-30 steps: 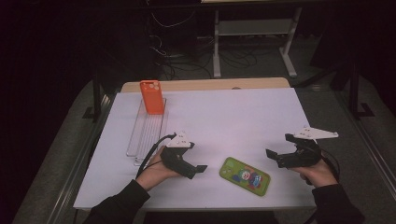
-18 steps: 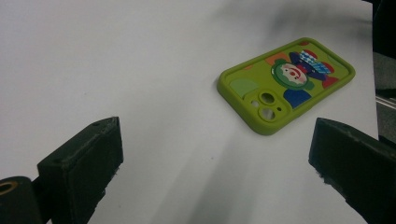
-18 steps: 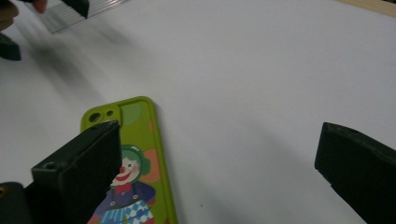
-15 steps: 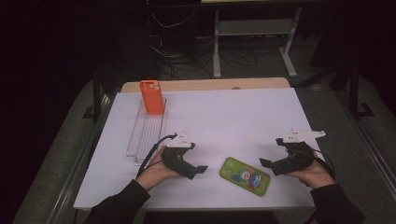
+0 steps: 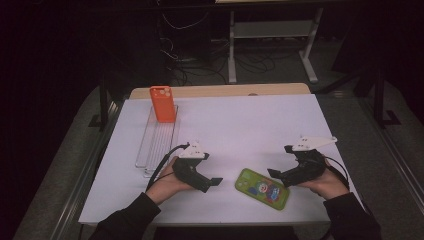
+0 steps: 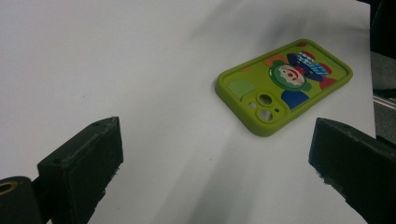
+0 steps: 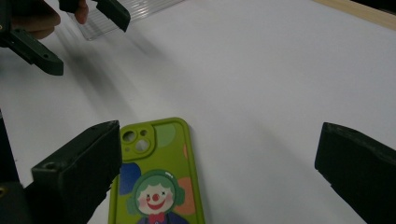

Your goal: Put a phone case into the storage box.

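tabletop (image 5: 240, 125): white sheet, dark room behind
green phone case (image 5: 262, 188): flat near the front edge, clown side up, between both claws
left claw (image 5: 216, 182): jaws spread wide, nothing held
right claw (image 5: 273, 173): also gaping, just beside the case
orange case (image 5: 163, 104): far left, upright in clear rack (image 5: 156, 142)

- table (image 5: 240, 125): white top, wooden strip along the far edge
- green case (image 5: 262, 188): flat on the table near the front edge, clown print and camera cutouts up
- clear tray (image 5: 156, 145): long, ribbed, at the left side
- orange case (image 5: 163, 104): standing upright at the tray's far end
- floor behind: cables (image 5: 200, 60), white frame legs (image 5: 310, 55)
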Demonstrator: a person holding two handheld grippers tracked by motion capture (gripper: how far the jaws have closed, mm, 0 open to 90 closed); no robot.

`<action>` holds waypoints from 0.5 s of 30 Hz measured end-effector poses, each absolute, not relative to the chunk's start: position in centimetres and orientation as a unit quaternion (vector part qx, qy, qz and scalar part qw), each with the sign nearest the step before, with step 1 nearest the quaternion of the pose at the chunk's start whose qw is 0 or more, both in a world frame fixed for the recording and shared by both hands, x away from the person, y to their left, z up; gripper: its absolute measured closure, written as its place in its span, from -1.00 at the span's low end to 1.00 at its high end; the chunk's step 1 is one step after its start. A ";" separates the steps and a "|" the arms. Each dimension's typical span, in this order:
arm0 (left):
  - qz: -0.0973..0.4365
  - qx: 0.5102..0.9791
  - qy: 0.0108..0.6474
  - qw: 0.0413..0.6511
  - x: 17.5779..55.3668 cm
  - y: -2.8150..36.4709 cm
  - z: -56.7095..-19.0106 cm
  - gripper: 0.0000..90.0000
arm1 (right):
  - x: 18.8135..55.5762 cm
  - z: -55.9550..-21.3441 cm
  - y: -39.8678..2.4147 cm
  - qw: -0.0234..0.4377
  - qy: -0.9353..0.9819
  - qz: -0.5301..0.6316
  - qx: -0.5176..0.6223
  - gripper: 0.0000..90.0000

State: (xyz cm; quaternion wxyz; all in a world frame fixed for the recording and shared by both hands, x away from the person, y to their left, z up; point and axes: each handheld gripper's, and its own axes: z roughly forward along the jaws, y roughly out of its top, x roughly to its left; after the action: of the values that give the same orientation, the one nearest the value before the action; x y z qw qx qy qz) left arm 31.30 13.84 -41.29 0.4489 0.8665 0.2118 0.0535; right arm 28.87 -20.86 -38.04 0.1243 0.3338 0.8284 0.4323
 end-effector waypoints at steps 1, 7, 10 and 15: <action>0.053 0.866 0.213 0.449 31.3 13.8 -41.3 -0.95 | 29.0 -38.0 -20.6 0.122 0.830 0.432 0.332 -1.00; 0.053 0.866 0.214 0.449 31.3 13.9 -41.3 -0.95 | 29.5 -37.7 -19.6 0.117 0.831 0.438 0.323 -1.00; 0.050 0.864 0.216 0.452 31.2 13.8 -41.2 -0.95 | 29.7 -37.5 -19.1 0.116 0.832 0.439 0.318 -1.00; 0.051 0.865 0.213 0.451 31.3 13.9 -41.2 -0.95 | 30.1 -37.2 -18.4 0.115 0.834 0.443 0.307 -1.00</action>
State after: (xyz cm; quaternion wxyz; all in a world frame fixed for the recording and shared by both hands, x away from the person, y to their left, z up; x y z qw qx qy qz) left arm 31.32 13.93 -41.20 0.4512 0.8651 0.2131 0.0513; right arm 30.10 -18.40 -37.19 0.1151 0.3074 0.8344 0.4428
